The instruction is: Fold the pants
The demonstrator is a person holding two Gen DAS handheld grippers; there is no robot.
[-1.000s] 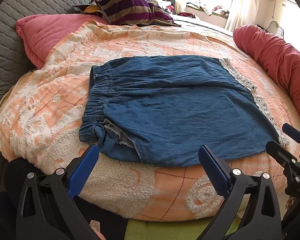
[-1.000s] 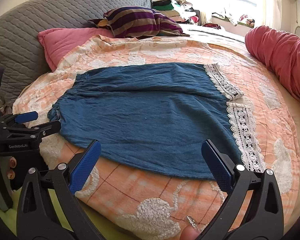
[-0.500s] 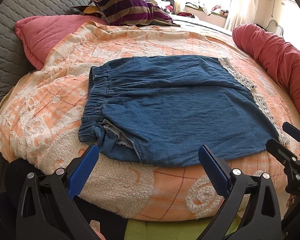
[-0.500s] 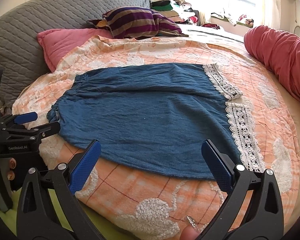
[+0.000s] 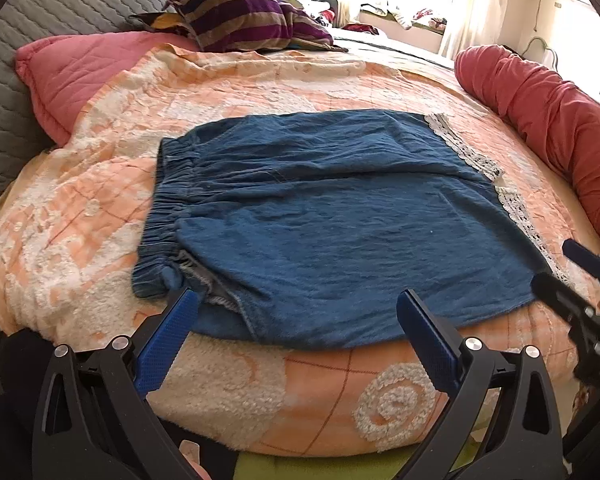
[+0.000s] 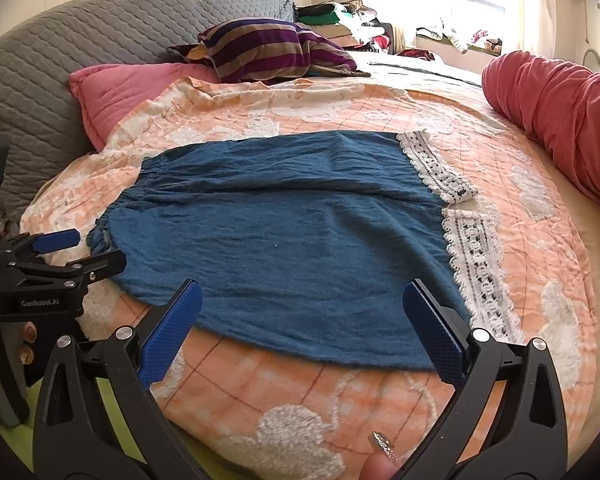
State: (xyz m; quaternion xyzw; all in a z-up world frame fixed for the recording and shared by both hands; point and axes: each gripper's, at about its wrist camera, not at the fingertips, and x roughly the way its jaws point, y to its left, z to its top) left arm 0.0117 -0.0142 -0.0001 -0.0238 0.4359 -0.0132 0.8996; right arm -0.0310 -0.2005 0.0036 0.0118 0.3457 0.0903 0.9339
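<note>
Blue denim pants (image 5: 340,216) (image 6: 284,232) lie flat on the bed, elastic waistband (image 5: 164,208) at the left and white lace hems (image 6: 472,256) at the right. My left gripper (image 5: 296,320) is open just short of the near edge, by the waistband corner. My right gripper (image 6: 300,308) is open over the near edge, left of the lace. Each gripper shows in the other's view: the right one (image 5: 568,268) near the lace corner, the left one (image 6: 76,248) near the waistband. Neither holds anything.
An orange and white bedspread (image 5: 100,216) covers the round bed. A pink pillow (image 5: 64,76), a striped cushion (image 6: 268,52) and a grey quilted headboard (image 6: 60,60) stand at the back left. A red bolster (image 6: 560,100) runs along the right. A fingertip (image 6: 380,464) shows at the bottom.
Both grippers have edged slightly closer to the pants' near edge. The pants lie unchanged.
</note>
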